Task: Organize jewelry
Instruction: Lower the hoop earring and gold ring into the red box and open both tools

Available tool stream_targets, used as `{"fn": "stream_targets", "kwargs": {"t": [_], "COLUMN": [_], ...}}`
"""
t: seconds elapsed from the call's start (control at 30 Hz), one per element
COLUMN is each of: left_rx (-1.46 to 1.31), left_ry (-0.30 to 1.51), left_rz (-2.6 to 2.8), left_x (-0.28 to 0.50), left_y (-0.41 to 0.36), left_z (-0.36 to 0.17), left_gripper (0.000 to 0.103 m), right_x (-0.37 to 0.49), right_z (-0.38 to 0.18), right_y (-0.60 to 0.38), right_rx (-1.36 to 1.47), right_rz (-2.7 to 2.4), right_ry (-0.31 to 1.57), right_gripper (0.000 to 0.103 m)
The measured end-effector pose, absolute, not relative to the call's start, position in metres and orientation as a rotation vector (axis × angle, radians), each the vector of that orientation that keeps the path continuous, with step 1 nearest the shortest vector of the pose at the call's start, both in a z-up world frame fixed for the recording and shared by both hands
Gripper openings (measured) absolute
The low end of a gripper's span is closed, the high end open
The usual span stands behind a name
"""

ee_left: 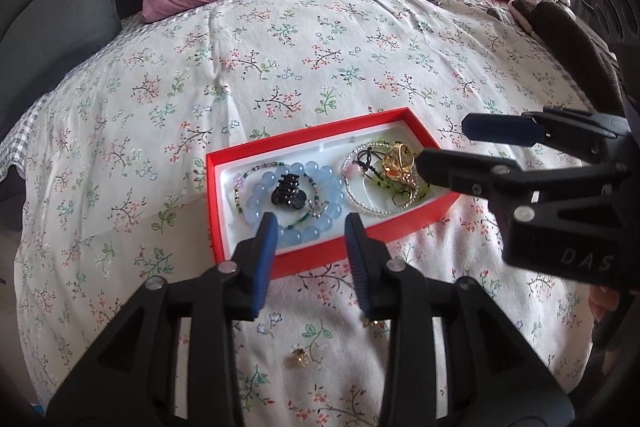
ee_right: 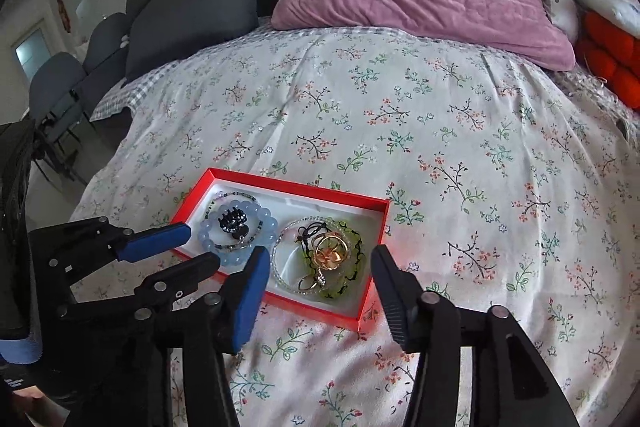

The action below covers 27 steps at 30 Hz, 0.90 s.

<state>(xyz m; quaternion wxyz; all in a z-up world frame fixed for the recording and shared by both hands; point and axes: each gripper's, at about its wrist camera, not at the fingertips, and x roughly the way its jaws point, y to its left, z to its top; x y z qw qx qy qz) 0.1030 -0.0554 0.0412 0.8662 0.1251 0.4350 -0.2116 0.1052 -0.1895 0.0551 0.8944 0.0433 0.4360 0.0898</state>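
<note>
We find both the left gripper [ee_left: 308, 223] and right gripper [ee_right: 320, 259] spread wide, empty. A small gold earring [ee_left: 297, 357] lies on the bed [ee_left: 320, 67] behind the left fingers [ee_left: 266, 247]: light, slippery, best pinched across its body.

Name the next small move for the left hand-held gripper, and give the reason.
Probably draw the left hand-held gripper back and lower it onto the small gold piece on the bedspread. Its jaws are open and empty, and that piece lies outside the red box.
</note>
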Motion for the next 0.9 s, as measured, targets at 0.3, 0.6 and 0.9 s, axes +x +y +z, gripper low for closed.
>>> {"fn": "stream_targets", "kwargs": {"t": [0.3,0.6,0.9], "left_rx": [0.281,0.26,0.231], "left_ry": [0.913,0.988,1.083], "left_rz": [-0.421,-0.391,-0.372], "left_x": [0.089,0.084,0.083], "left_y": [-0.043,-0.03,-0.006], "left_z": [0.045,0.039,0.02], "left_gripper": [0.076,0.084,0.086], "right_x": [0.09,0.075,0.064], "right_z": [0.064,0.062,0.042], "right_y": [-0.188,-0.19,-0.185], "right_rx": [0.077,0.066,0.016], "right_rz": [0.185,0.146,0.123], "right_ry": [0.908,0.944,1.02], "right_gripper": [0.068,0.08,0.084]}}
